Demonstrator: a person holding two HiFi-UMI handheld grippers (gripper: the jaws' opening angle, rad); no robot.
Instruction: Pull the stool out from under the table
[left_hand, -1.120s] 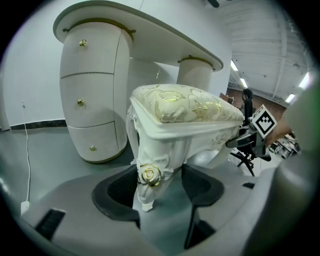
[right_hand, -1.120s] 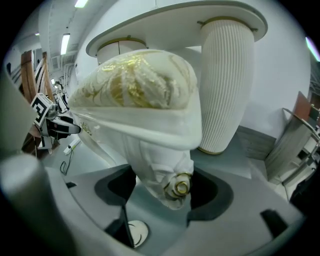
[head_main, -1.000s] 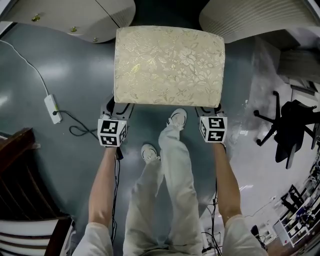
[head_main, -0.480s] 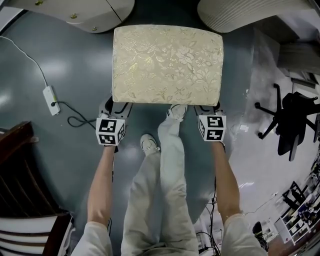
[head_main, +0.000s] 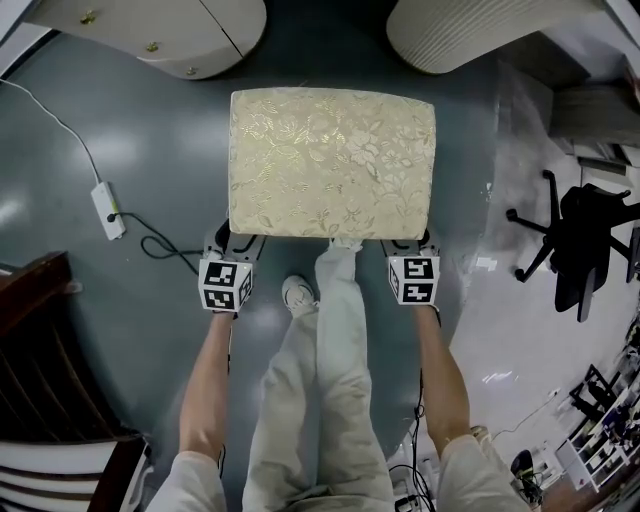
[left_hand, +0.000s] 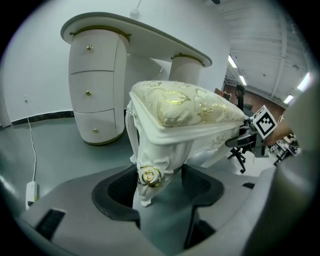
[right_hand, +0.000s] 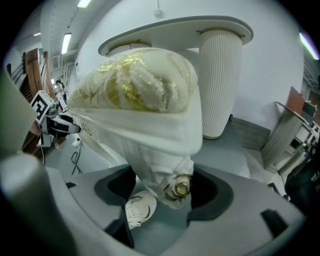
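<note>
The stool (head_main: 332, 160) has a gold floral cushion and white carved legs, and stands on the grey floor just in front of the white table (head_main: 150, 30). My left gripper (head_main: 232, 245) is at its near left corner and my right gripper (head_main: 405, 245) at its near right corner. In the left gripper view the stool leg (left_hand: 150, 175), with a gold rosette, sits between the black pads of the left gripper (left_hand: 160, 187), which is shut on it. In the right gripper view the right gripper (right_hand: 162, 192) is likewise shut on the other near leg (right_hand: 172, 187).
A ribbed pedestal (head_main: 480, 30) and a drawer pedestal carry the table. A power strip with its cable (head_main: 105, 212) lies on the floor at the left. A black office chair (head_main: 585, 250) stands at the right, dark wooden furniture (head_main: 50, 380) at the lower left. The person's shoe (head_main: 298, 297) is between the grippers.
The stool has come toward the person and away from the table, with both grippers still on its near legs. The person's feet have stepped back.
</note>
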